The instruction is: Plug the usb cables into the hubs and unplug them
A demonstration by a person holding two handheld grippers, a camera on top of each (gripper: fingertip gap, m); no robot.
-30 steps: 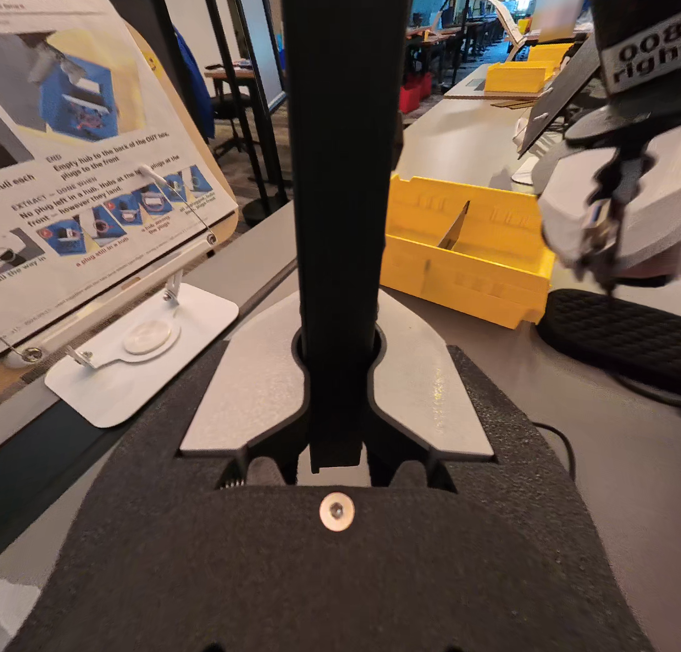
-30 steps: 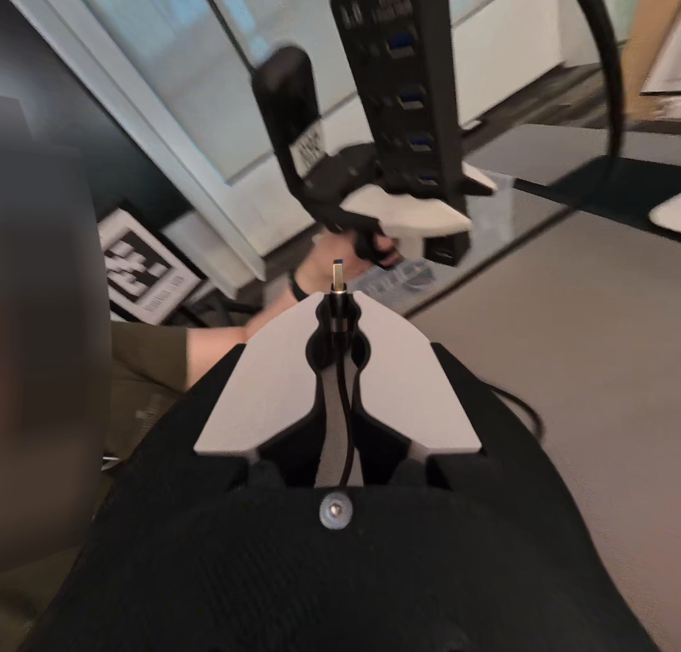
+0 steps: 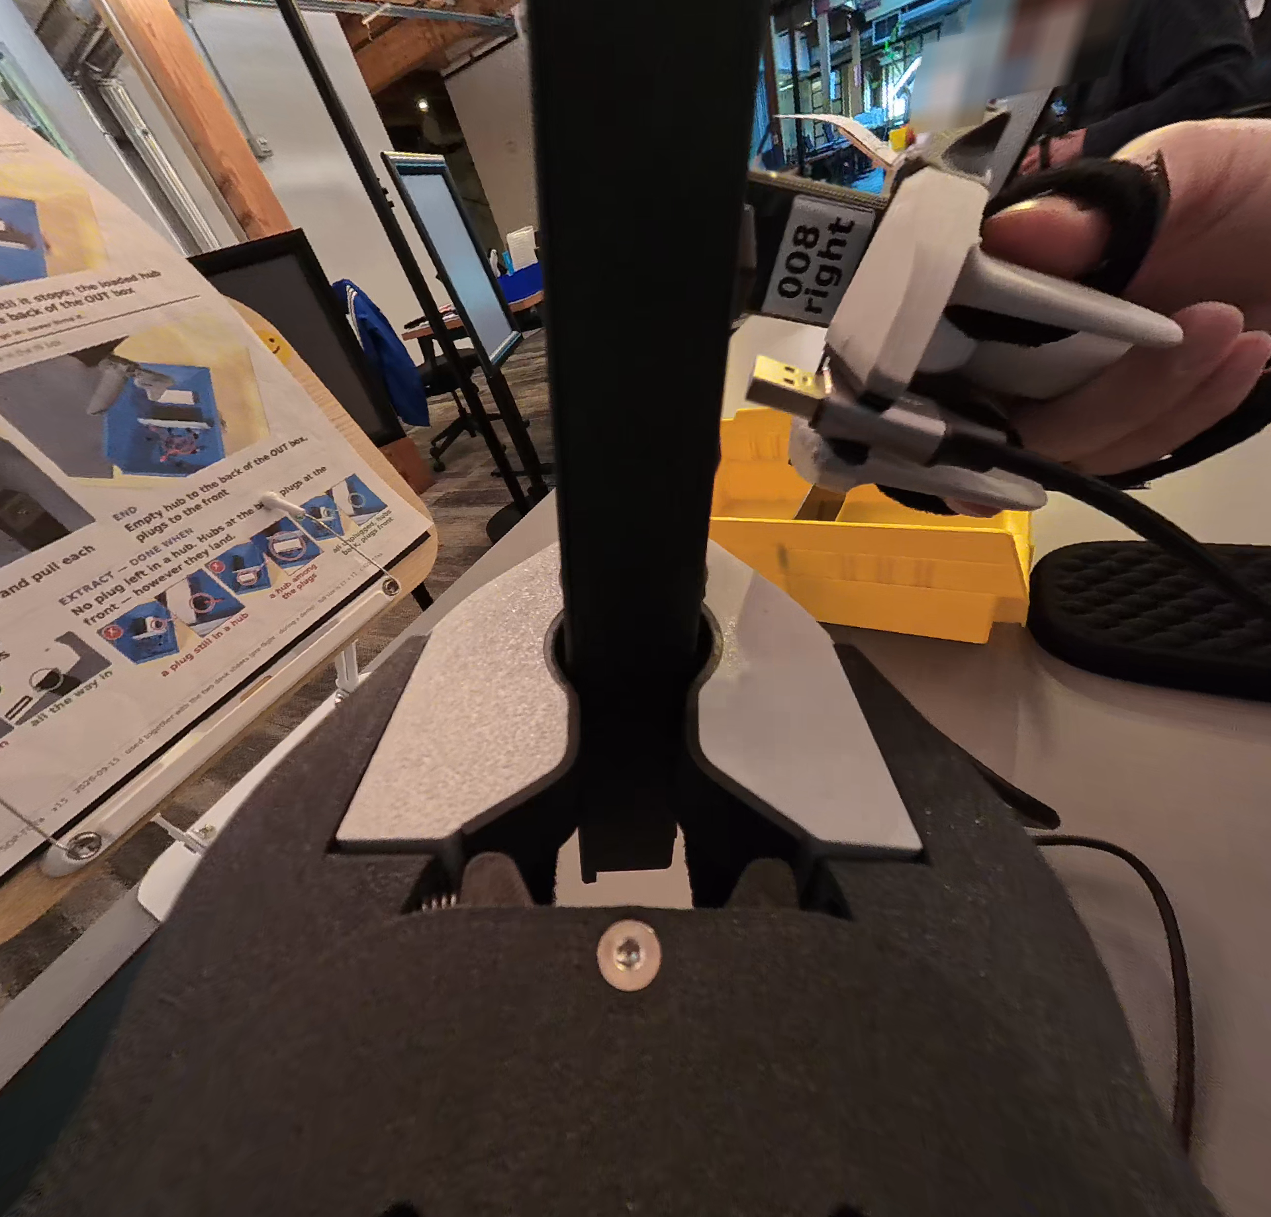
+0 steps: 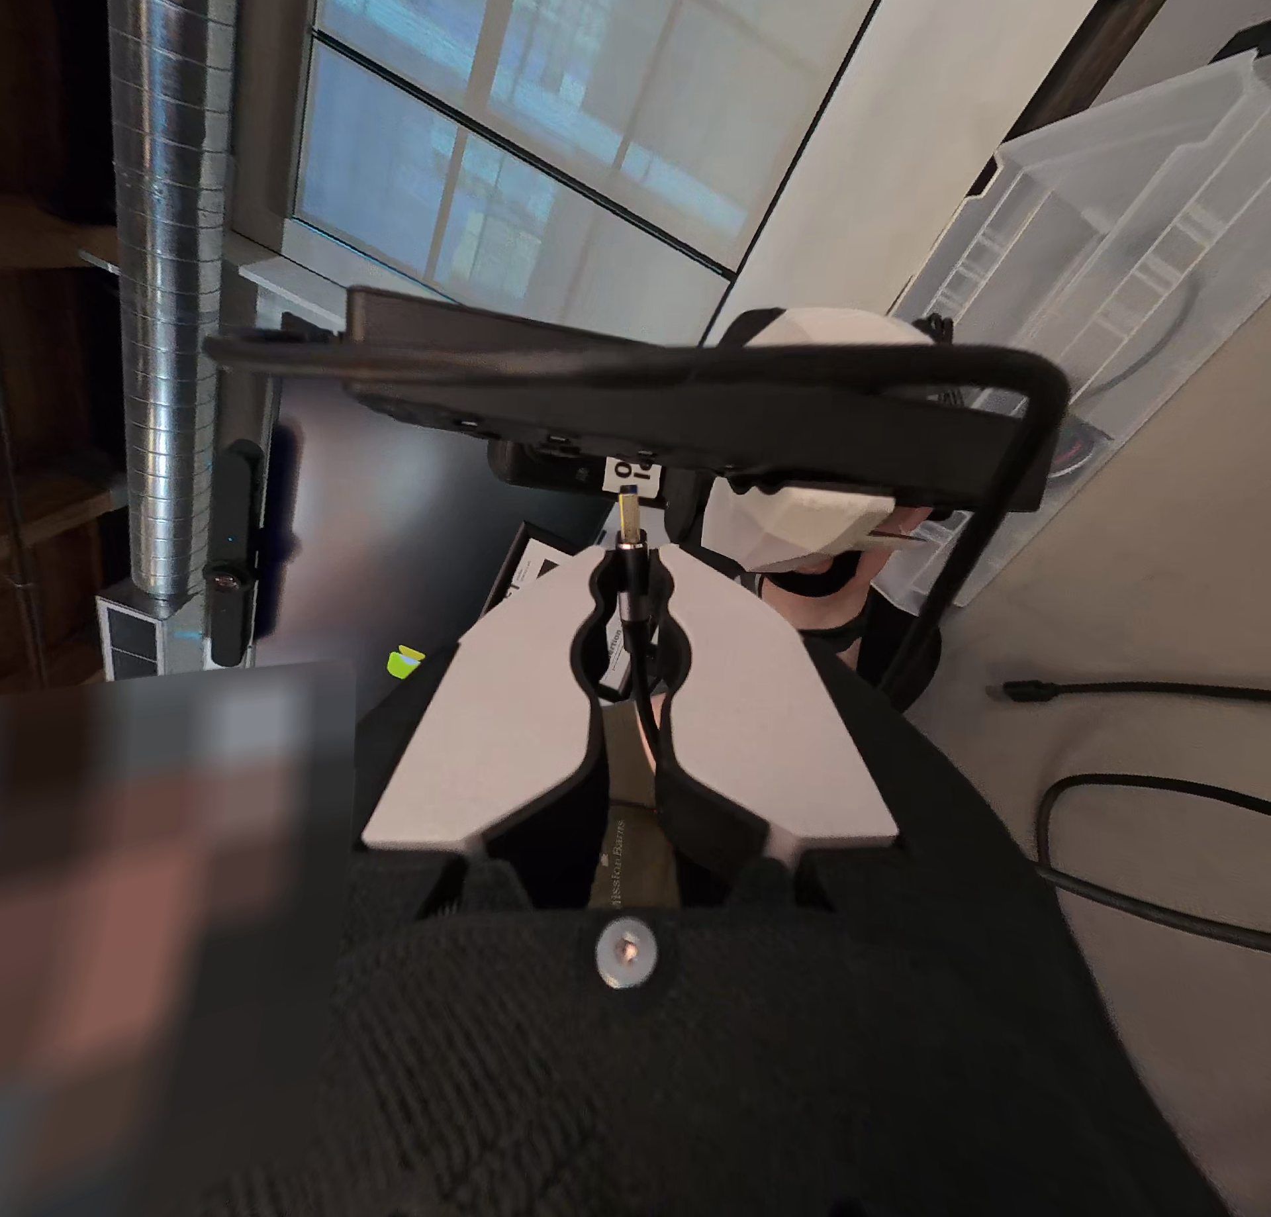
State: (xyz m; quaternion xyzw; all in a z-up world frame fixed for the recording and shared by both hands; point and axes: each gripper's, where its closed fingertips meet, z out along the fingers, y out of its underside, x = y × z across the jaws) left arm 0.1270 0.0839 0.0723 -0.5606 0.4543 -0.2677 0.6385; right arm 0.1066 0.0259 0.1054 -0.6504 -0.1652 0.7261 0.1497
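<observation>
USB plug (image 4: 629, 522) pinched in right tongs (image 4: 631, 551); left tongs (image 3: 634, 640) clamp hub (image 3: 636, 290).

Bin (image 3: 866, 565) on table (image 3: 1135, 805) behind hub (image 3: 636, 290), pad (image 3: 1155, 620) to bin's right.

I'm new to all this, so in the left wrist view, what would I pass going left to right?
Instruction sheet → black hub in the left gripper → USB plug → right gripper → person's hand.
</observation>
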